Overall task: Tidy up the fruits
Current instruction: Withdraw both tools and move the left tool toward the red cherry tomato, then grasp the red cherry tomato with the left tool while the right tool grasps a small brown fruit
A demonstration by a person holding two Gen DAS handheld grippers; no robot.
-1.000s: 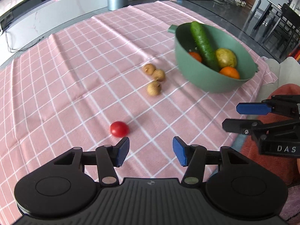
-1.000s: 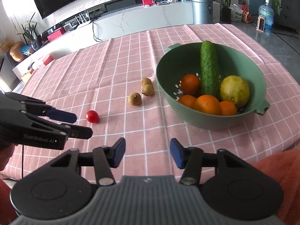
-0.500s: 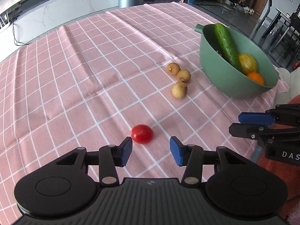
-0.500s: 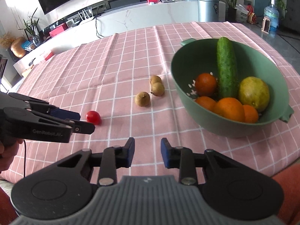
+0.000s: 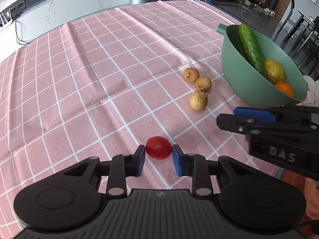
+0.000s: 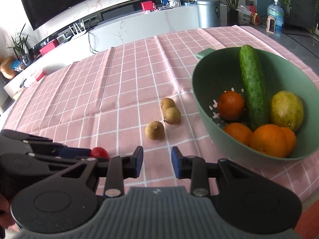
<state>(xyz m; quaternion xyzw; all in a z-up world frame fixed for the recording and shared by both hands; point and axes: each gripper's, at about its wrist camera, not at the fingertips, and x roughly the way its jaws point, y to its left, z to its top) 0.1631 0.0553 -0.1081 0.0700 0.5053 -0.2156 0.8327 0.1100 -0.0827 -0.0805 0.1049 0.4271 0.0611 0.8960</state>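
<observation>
A red cherry tomato (image 5: 158,147) lies on the pink checked cloth between the blue pads of my left gripper (image 5: 158,155), which touch or nearly touch it on both sides. It also shows in the right wrist view (image 6: 99,152) beside the left gripper's fingers (image 6: 73,152). Three brown longans (image 5: 198,100) (image 6: 154,130) lie between the tomato and the green bowl (image 5: 239,75) (image 6: 201,107). The bowl holds a cucumber (image 6: 253,87), several oranges (image 6: 268,138) and a yellow-green fruit (image 6: 286,110). My right gripper (image 6: 157,160) is partly open and empty, above the cloth.
The cloth covers the table (image 5: 99,69); its near right edge is by the bowl. A white counter (image 6: 139,29), a metal bin (image 6: 208,13) and a TV stand behind the table.
My left gripper moved forward over the tomato and its jaws narrowed around it. My right gripper narrowed, then opened a little, and moved slightly left and forward.
</observation>
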